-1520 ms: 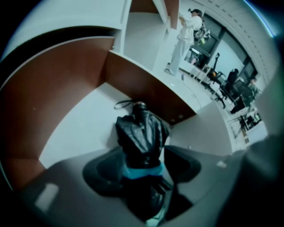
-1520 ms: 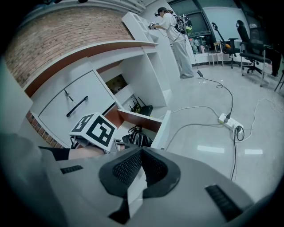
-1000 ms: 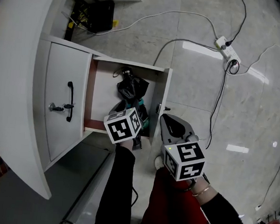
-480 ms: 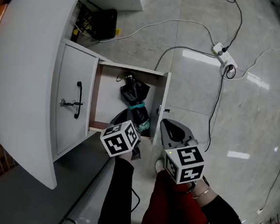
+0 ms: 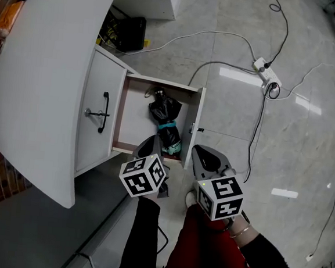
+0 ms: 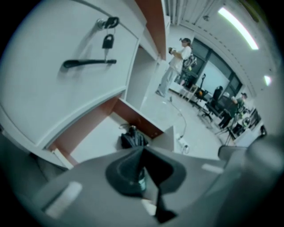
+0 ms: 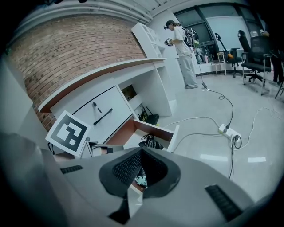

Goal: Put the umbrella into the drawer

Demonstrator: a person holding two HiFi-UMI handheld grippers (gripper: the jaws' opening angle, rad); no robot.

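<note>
Both are clenched on nothing: the left hand-held gripper (image 5: pixel 150 143) and the right hand-held gripper (image 5: pixel 196 150) hover near the open white drawer (image 5: pixel 136 115), where the folded black umbrella (image 5: pixel 165 120) lies inside.

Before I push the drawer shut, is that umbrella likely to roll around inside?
Probably not. The umbrella is folded, its black fabric crumpled and soft-looking, so it should drag rather than roll. The teal strap round it likely keeps it bundled. It lies close to the front panel of the drawer, which should push it along.
</note>
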